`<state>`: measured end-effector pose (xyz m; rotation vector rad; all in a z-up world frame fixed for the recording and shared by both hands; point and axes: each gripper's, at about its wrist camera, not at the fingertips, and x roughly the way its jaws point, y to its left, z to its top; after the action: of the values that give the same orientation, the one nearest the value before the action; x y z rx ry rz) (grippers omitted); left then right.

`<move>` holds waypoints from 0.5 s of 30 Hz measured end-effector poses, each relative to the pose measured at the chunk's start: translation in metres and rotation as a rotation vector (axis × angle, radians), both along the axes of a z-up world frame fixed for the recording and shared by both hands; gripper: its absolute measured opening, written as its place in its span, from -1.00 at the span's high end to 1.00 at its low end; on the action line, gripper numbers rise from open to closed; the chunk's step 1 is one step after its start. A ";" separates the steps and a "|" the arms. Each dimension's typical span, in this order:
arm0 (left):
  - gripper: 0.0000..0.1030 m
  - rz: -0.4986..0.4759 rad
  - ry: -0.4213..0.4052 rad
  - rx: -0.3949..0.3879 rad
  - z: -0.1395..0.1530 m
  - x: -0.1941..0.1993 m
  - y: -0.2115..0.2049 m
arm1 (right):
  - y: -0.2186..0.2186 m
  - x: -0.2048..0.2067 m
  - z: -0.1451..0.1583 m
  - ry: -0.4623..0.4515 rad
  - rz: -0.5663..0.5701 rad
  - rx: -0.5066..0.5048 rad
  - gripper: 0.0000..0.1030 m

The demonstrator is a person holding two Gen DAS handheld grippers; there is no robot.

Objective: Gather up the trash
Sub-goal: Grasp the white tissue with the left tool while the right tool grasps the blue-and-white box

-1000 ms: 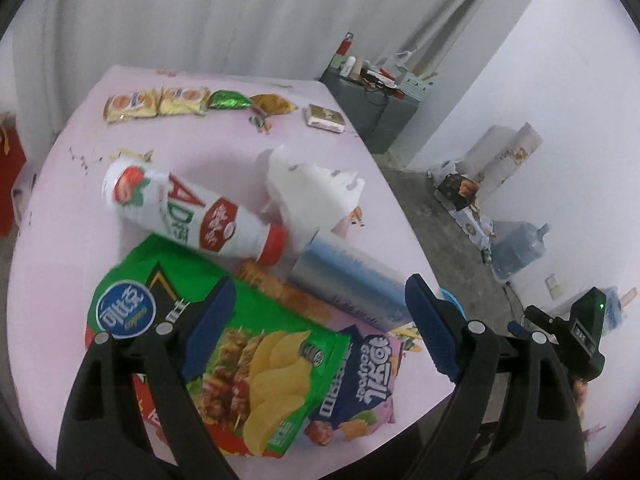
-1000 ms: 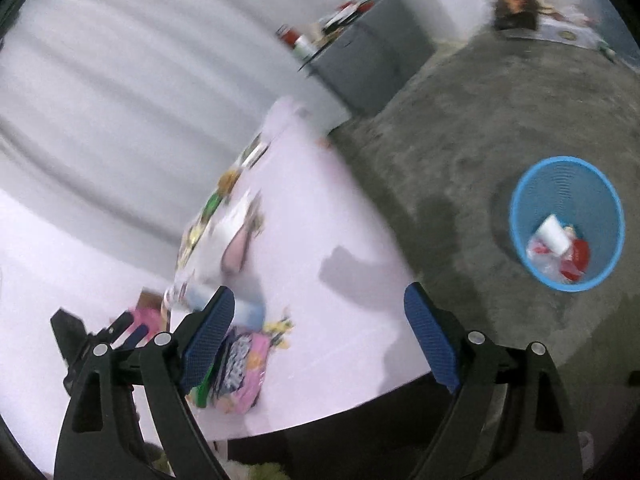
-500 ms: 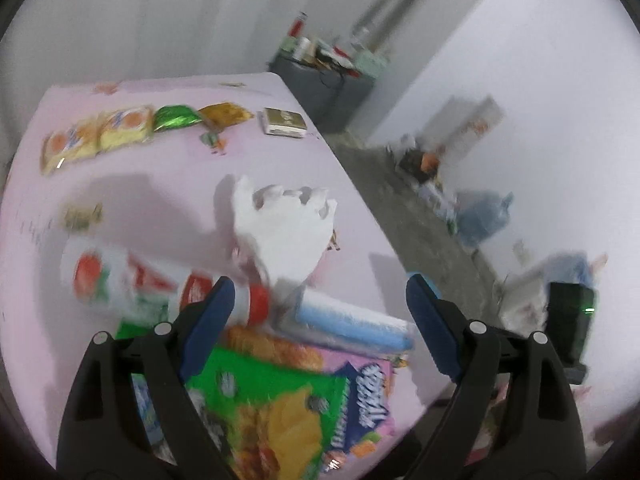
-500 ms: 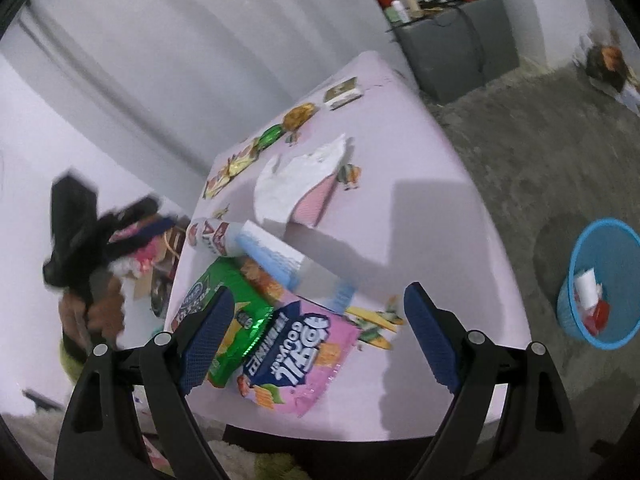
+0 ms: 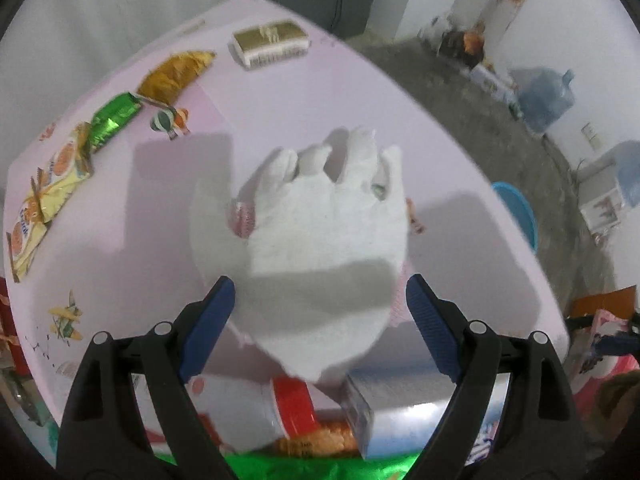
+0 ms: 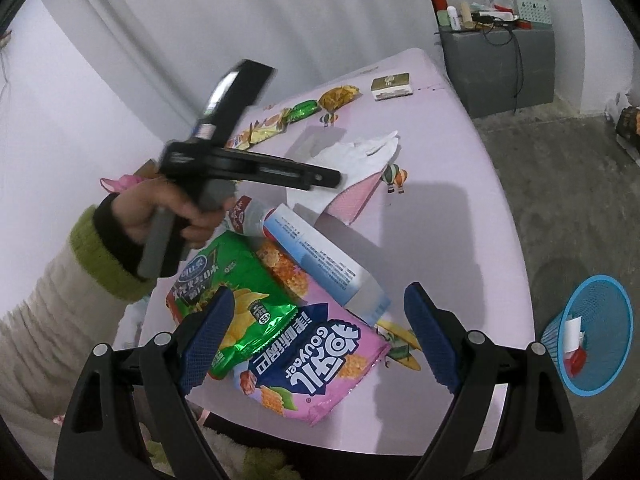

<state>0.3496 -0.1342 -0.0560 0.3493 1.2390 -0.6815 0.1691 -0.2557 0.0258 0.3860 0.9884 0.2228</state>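
**Both claws wide open, left one over the white tissue**

Readable print: pink snack bag (image 6: pixel 316 364) says "GOUYAER" plus big Chinese characters, upside down from the right wrist view. Green chip bag (image 6: pixel 236 300) has a blue oval logo, text too small to read. Blue-white box (image 6: pixel 328 268) carries fine print, illegible. Bottle (image 5: pixel 292 404) has a red cap; label blurred.

Around: pink table (image 6: pixel 460 216), gold-white small box (image 5: pixel 272 42) at the far edge, green wrapper (image 5: pixel 114 118), orange wrapper (image 5: pixel 176 72) and yellow biscuit packs (image 5: pixel 48 200) in a row along the far-left side. Blue bin (image 6: pixel 592 332) sits on the floor off the table's right, some scraps inside.

Task item: crumpled white tissue (image 5: pixel 320 232), mid-table, long axis running near-to-far, ragged end pointing away. Its near end overlaps the bottle cap and the box.

Left gripper (image 5: pixel 320 320) spread wide, holding nothing, pads either side of the tissue's near end; contact not clear. Right gripper (image 6: pixel 316 332) spread wide, empty, above the pink bag. A hand (image 6: pixel 168 216) in a green-cuffed sleeve holds the left tool.
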 end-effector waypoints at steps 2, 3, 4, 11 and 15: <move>-0.57 -0.005 -0.001 0.035 -0.009 0.004 -0.005 | -0.001 0.003 -0.001 0.004 0.001 0.001 -0.64; -0.57 -0.009 -0.001 0.037 -0.012 0.005 -0.006 | -0.001 0.004 -0.001 0.005 -0.001 0.002 -0.64; -0.56 -0.012 -0.010 0.038 -0.012 0.005 -0.007 | -0.002 0.005 -0.002 0.007 -0.004 0.008 -0.64; -0.32 -0.033 -0.064 0.035 -0.005 0.001 -0.007 | -0.006 0.012 -0.005 0.019 -0.005 0.033 -0.64; -0.06 -0.009 -0.061 0.014 -0.001 0.002 0.002 | -0.002 0.016 -0.006 0.017 0.009 0.035 -0.64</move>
<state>0.3512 -0.1321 -0.0565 0.3846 1.1856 -0.6662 0.1853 -0.2577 0.0203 0.4163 1.0046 0.2460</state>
